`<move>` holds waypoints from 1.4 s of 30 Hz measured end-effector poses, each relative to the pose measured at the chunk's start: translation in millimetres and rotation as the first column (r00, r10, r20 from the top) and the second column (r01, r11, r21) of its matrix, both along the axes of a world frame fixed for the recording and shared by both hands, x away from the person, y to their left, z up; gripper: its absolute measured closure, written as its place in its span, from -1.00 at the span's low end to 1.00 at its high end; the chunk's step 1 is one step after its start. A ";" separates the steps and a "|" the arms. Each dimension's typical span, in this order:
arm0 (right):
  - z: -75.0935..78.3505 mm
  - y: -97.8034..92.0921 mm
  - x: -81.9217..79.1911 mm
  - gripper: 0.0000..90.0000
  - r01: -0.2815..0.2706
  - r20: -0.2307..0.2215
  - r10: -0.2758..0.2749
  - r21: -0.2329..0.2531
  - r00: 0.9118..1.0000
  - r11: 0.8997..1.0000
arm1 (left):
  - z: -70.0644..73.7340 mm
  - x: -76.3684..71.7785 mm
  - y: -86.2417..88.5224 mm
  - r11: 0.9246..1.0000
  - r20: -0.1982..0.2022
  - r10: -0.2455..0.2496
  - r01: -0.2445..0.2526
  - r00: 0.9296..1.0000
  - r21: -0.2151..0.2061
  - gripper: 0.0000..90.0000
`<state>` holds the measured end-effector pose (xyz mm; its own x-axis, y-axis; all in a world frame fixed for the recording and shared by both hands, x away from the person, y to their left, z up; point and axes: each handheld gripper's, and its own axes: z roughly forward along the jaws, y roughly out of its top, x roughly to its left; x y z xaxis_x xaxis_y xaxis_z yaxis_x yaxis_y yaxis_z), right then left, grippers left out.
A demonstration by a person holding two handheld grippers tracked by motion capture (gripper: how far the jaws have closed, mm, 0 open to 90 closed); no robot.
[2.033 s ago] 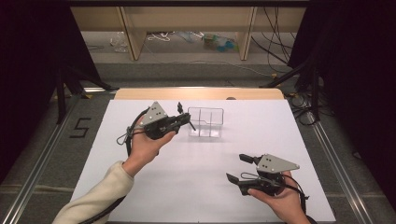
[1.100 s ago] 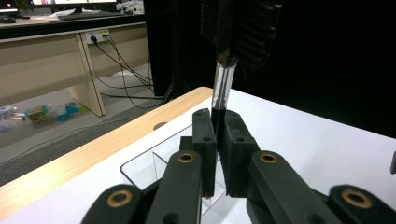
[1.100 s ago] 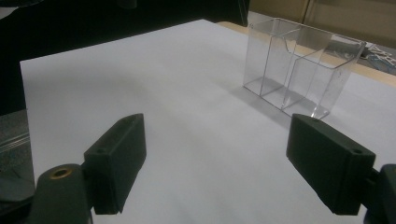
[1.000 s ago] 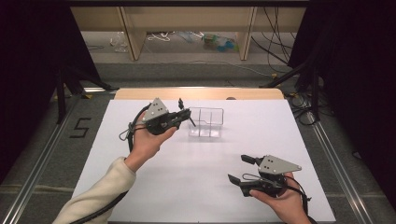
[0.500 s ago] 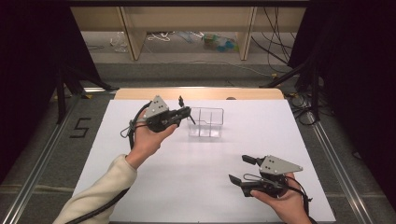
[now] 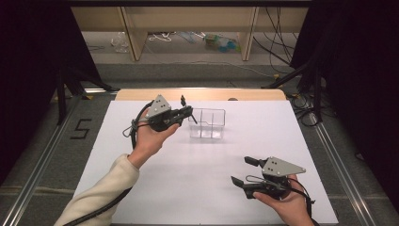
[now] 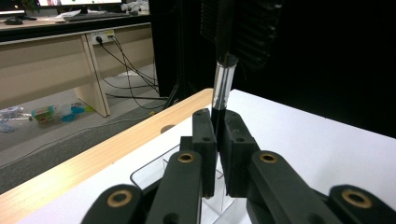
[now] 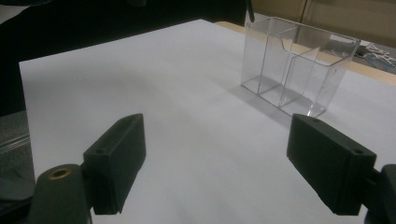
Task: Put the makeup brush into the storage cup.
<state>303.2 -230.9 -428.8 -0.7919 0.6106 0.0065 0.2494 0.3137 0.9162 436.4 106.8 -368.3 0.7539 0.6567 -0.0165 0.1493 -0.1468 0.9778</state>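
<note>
The left tool [image 6: 188,112] is clamped on a thin pen [image 7: 223,84], black with a clear middle section, which stands up between the pinched jaws in the left gripper view. It hangs just beside the near-left corner of the clear divided box [image 6: 207,124], which sits toward the far middle of the white surface [image 6: 197,188]. That position suggests the pen is meant to go into one of the box's compartments. The grip sits low on the pen, so most of its length sticks out past the jaws, probably to leave a free end that can be steered over the rim. The right tool [image 6: 242,171] rests well apart at the near right of the surface, its jaws spread wide and empty. Its own camera looks across bare surface to the box [image 8: 299,65], as if waiting without blocking the left hand's path.
</note>
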 end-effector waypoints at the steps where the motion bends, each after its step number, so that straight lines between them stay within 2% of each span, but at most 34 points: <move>1: 0.0 0.0 0.0 -0.54 0.000 0.001 0.000 -0.001 1.000 1.000 | 0.3 0.4 0.0 1.000 0.002 0.000 0.000 1.000 0.001 0.89; 6: -0.1 -0.1 -0.1 -0.54 -0.001 -0.004 0.001 0.001 1.000 1.000 | 1.1 1.6 -0.7 1.000 0.001 0.002 -0.002 1.000 -0.001 0.89; 7: -1.1 0.8 0.6 -0.54 -0.005 0.003 0.005 0.018 1.000 1.000 | 1.1 1.7 -0.8 1.000 0.000 0.003 -0.003 1.000 0.000 0.89; 10: -1.0 0.8 0.6 -0.54 -0.005 0.001 0.005 0.020 1.000 1.000 | 1.5 2.3 -1.1 1.000 0.002 0.003 -0.003 1.000 0.000 0.89; 13: -0.2 -0.1 0.0 -0.54 0.000 -0.002 0.000 -0.002 1.000 1.000 | 1.9 3.0 -1.2 1.000 0.004 0.005 -0.005 1.000 0.002 0.89; 16: -0.2 -0.1 -0.1 -0.54 -0.001 -0.003 0.001 0.000 1.000 1.000 | 2.4 3.5 -1.4 1.000 0.006 0.006 -0.006 1.000 0.000 0.89; 17: -1.2 0.9 0.6 -0.54 -0.006 0.003 0.006 0.018 1.000 1.000 | 2.6 3.7 -1.5 1.000 0.007 0.007 -0.007 1.000 0.000 0.89; 42: -1.4 0.8 0.7 -0.54 -0.005 0.000 0.005 0.017 1.000 1.000 | 1.8 9.4 -2.5 1.000 0.012 0.019 -0.019 1.000 0.009 0.89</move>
<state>303.9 -230.1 -430.2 -0.7947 0.6068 0.0169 0.2480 0.2991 0.9215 445.7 104.3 -366.6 0.7415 0.6710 -0.0013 0.1403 -0.1532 0.9782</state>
